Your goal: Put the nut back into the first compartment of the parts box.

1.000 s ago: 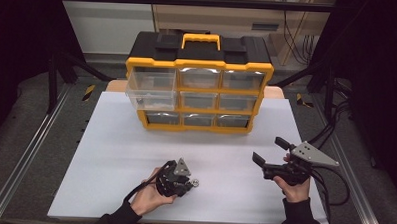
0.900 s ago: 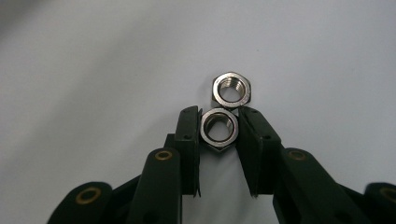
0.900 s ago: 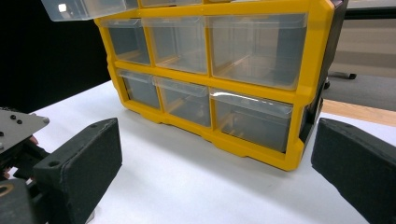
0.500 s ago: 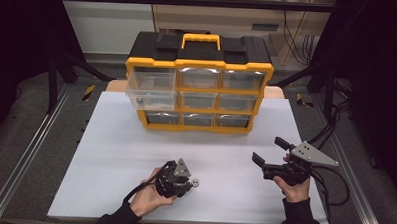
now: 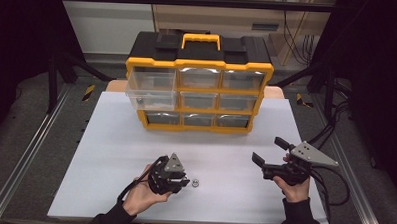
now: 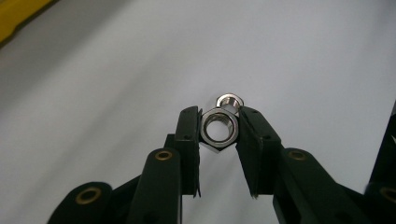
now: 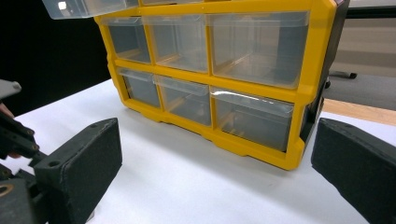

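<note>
We see a yellow-and-black plastic organiser cabinet (image 5: 199, 82) with clear drawers standing at the far side of the white table (image 5: 100, 153); its clear top-left drawer (image 5: 150, 85) is pulled out towards us. Near the front edge, the left gripper (image 6: 219, 140) has its jaws closed on a shiny steel hex nut (image 6: 218, 129), held by its flats just above the tabletop. A second steel hex nut (image 6: 229, 100) lies on the table right behind the held one, and in the high view it shows as a small ring (image 5: 195, 182) just beside the left gripper (image 5: 176, 180). The right gripper (image 5: 267, 155) hovers well apart on the right side, its jaws spread wide and empty, facing the cabinet's lower drawers (image 7: 252, 116).
</note>
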A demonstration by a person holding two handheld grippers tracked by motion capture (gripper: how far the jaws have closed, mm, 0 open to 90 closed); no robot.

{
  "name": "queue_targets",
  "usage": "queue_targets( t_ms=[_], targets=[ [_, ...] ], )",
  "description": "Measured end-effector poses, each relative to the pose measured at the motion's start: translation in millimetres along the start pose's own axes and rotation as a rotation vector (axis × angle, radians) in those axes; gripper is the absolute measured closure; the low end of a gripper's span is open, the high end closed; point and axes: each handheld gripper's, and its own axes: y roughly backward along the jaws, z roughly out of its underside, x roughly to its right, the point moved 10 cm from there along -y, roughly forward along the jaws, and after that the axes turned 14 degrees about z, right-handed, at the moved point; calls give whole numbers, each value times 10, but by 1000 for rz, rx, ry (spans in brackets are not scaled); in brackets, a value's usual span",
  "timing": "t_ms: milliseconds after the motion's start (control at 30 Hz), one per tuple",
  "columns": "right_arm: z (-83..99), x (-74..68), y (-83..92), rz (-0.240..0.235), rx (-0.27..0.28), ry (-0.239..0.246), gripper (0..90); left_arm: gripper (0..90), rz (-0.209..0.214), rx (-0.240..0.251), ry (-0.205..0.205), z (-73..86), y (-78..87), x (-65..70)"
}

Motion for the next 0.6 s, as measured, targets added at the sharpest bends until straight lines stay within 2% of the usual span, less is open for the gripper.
queue_targets(
  t_ms=[600],
  targets=[
    [8,1,-10,1,-3,4,23,694,-38,111,5,-215,440,13]
  ],
)
